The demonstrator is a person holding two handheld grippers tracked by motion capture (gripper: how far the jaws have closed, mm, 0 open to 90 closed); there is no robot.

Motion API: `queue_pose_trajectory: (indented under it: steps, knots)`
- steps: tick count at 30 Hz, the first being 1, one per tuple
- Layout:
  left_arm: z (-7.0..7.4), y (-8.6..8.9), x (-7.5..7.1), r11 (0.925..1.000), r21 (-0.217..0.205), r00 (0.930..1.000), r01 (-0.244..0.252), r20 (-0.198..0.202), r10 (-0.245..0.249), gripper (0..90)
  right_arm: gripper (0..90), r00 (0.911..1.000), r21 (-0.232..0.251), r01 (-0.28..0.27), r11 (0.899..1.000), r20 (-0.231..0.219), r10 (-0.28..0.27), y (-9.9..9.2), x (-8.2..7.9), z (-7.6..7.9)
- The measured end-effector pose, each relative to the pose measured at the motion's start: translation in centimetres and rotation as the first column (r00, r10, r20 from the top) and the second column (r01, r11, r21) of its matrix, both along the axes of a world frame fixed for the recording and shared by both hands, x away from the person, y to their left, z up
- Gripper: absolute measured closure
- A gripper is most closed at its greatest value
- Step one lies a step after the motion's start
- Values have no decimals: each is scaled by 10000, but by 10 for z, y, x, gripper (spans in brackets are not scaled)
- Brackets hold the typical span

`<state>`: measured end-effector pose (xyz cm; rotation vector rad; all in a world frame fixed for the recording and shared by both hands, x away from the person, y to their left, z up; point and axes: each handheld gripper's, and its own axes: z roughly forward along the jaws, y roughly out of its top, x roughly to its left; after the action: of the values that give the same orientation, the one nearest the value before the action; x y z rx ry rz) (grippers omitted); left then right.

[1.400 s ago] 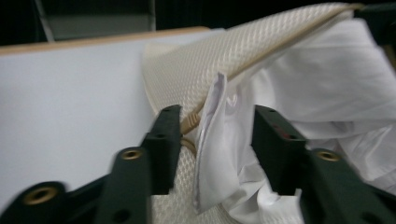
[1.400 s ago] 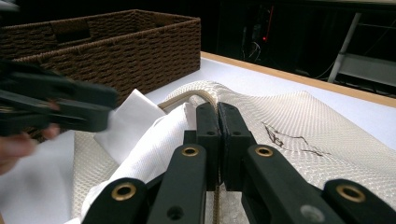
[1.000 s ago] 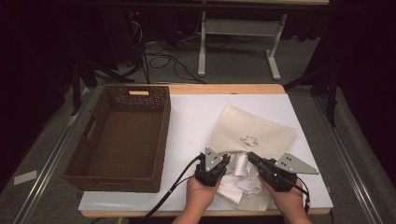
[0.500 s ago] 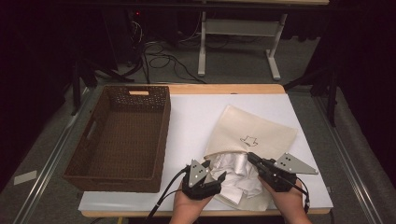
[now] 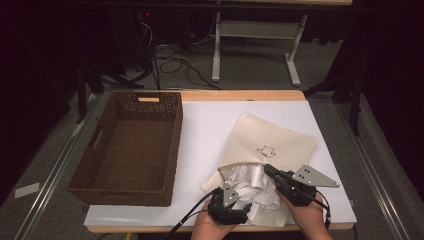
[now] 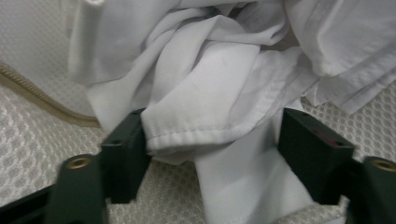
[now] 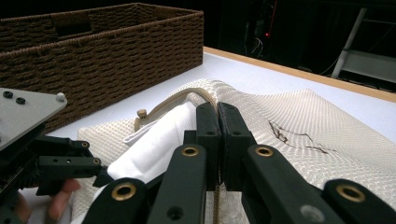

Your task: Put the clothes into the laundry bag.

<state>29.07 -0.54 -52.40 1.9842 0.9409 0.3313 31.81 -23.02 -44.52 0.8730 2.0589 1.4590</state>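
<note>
Roughly, by size:
Tabletop point(image 5: 215, 125): a white sheet covers it, with a bare wooden strip along the far edge.
Basket point(image 5: 131, 146): brown wicker, on the left half of the tabletop, reaching from near the far edge almost to the near edge; a handle slot in its far wall; nothing lies inside.
Bag point(image 5: 272, 142): cream mesh with a small dark mark on top, lying flat on the right half of the tabletop, its closed end toward the far right and its open mouth toward the near edge; a cord rims the mouth.
Cloth point(image 5: 252, 182): white and crumpled, partly inside the bag's mouth and partly spilled out toward the near edge, between the two claws.
Right claw point(image 5: 269, 170): held by the right hand point(image 5: 307, 215) near the near edge, to the right of the cloth; its jaws are pressed together on the bag's upper mesh layer at the mouth, holding it raised off the cloth.
Left claw point(image 6: 212, 142): held by the left hand point(image 5: 212, 227) at the near edge, left of the cloth; its jaws have just been closing but are spread, with a hemmed fold of cloth lying between them, against the left jaw and clear of the right one.
</note>
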Motion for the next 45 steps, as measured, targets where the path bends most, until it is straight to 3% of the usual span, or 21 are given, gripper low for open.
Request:
queue_pose_trajectory:
  steps: [5,8,11,24,33,45]
  knots:
    - [1,4,-4,9999,-52,9995,-146,280,148,579,899,10000,-1,-13,10000,-39,13,1,-1,0]
    - [4,10,-4,9990,-428,9995,-145,289,158,757,899,10000,-29,-6,10000,-1,6,2,-1,0]
    - [8,14,-6,9989,-410,9982,-238,534,260,818,899,10000,15,-63,10000,-22,63,3,-1,0]
    - [30,42,-11,9875,-1212,9876,-1009,1078,1141,839,899,9997,92,-261,9996,5,261,9,-4,2]
    - [31,27,5,9826,-1480,9847,-1122,1158,1299,835,899,9998,103,-187,9998,-3,187,8,-3,1]
    - [25,9,23,9818,-1472,9838,-1201,1149,1376,830,899,9999,143,-163,9998,20,163,5,-3,1]
